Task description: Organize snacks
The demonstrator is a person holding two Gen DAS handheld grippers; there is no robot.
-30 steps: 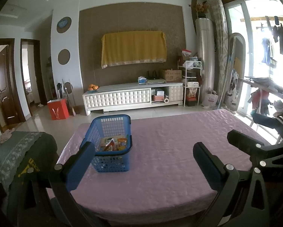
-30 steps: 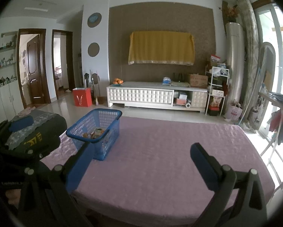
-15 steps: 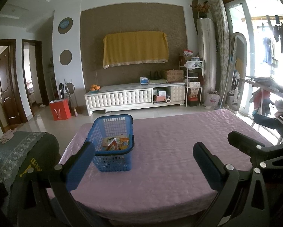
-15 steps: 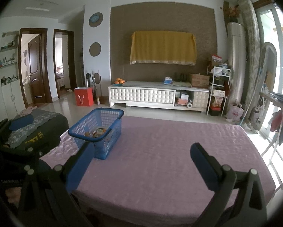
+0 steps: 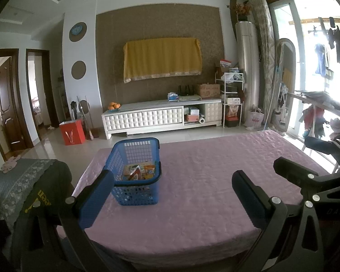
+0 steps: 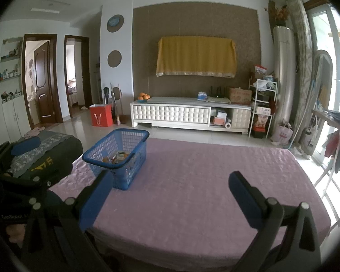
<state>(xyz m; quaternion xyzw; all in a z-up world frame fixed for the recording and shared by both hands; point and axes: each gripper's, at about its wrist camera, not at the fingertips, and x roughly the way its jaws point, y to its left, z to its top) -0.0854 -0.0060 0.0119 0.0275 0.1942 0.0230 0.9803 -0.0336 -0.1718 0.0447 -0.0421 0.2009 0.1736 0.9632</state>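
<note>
Low in each frame, the left gripper [image 5: 173, 195] and right gripper [image 6: 170, 195] hang spread wide and empty over the pink table [image 5: 215, 181]. Left of centre, the blue basket [image 5: 136, 172] holds the snacks [image 5: 139, 172], seemingly gathered for tidiness.

Black hand-held gripper [image 5: 170, 195] frames, blue pads, silver screws.
</note>
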